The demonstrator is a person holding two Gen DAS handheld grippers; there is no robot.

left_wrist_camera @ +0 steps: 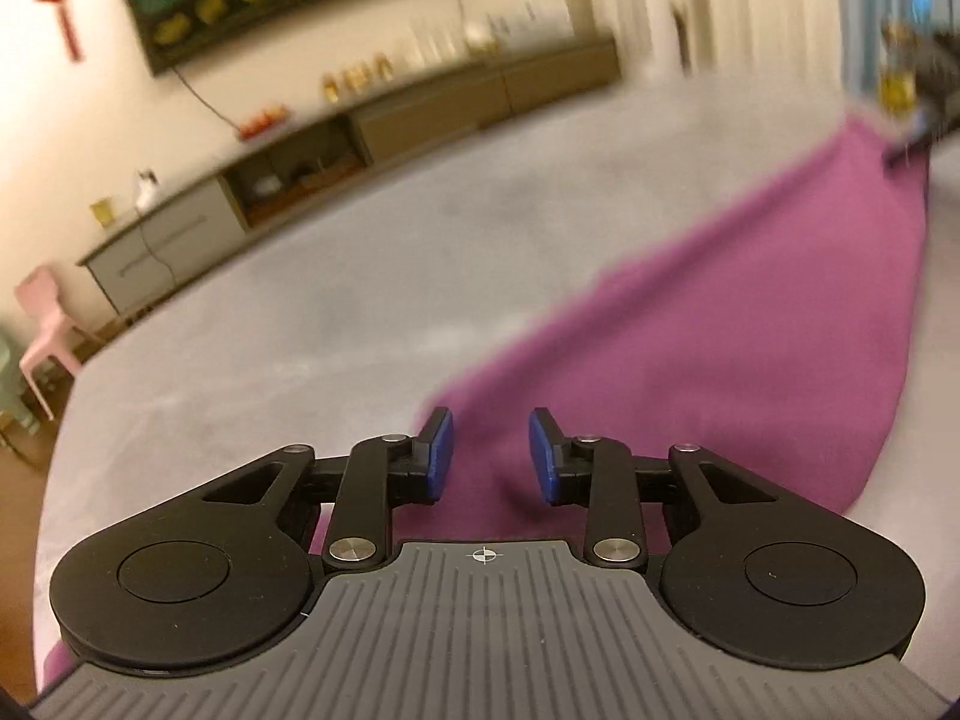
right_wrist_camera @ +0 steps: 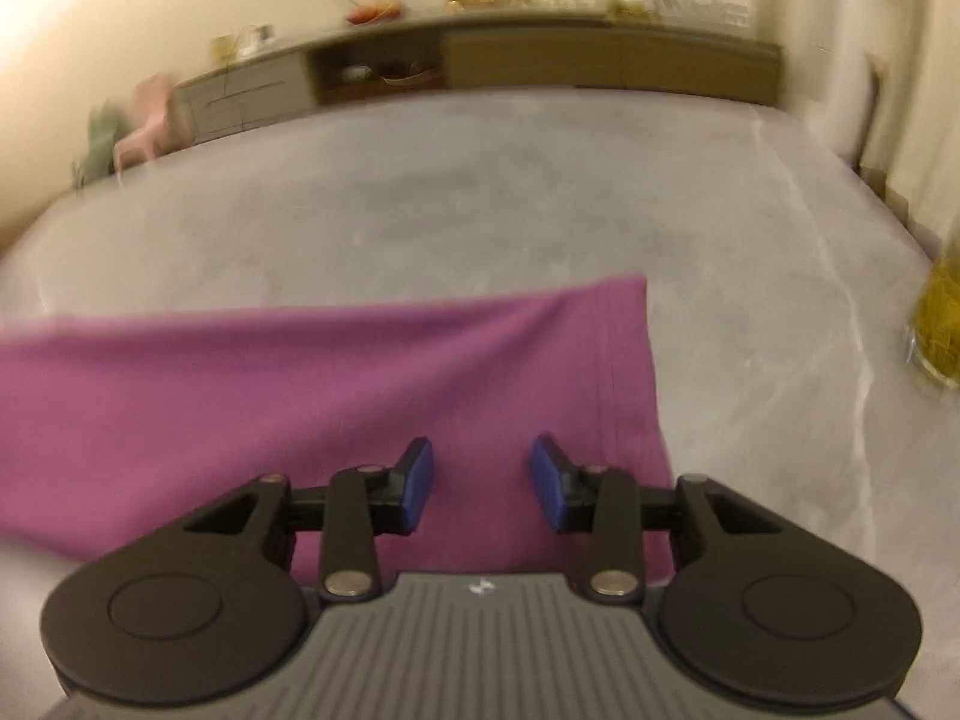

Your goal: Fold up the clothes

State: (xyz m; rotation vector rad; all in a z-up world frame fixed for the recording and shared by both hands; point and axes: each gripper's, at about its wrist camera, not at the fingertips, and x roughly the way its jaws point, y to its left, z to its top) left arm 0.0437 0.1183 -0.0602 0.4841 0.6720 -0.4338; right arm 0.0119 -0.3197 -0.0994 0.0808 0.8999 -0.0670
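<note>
A purple garment [left_wrist_camera: 720, 336] lies flat on a grey table [left_wrist_camera: 300, 312]. In the left wrist view it runs from my left gripper [left_wrist_camera: 490, 456] away to the upper right. My left gripper is open, its blue pads [left_wrist_camera: 441, 450] apart above the near end of the cloth. In the right wrist view the garment [right_wrist_camera: 300, 384] spreads from the left edge to a stitched hem at centre right. My right gripper [right_wrist_camera: 482, 483] is open above the cloth near that hem. The other gripper [left_wrist_camera: 918, 96] shows blurred at the garment's far end.
A long low sideboard [right_wrist_camera: 540, 54] with bottles and small items runs along the far wall. A pink chair [left_wrist_camera: 42, 324] stands at the left past the table [right_wrist_camera: 420, 204] edge. A glass of yellow content [right_wrist_camera: 936, 324] stands on the table's right side.
</note>
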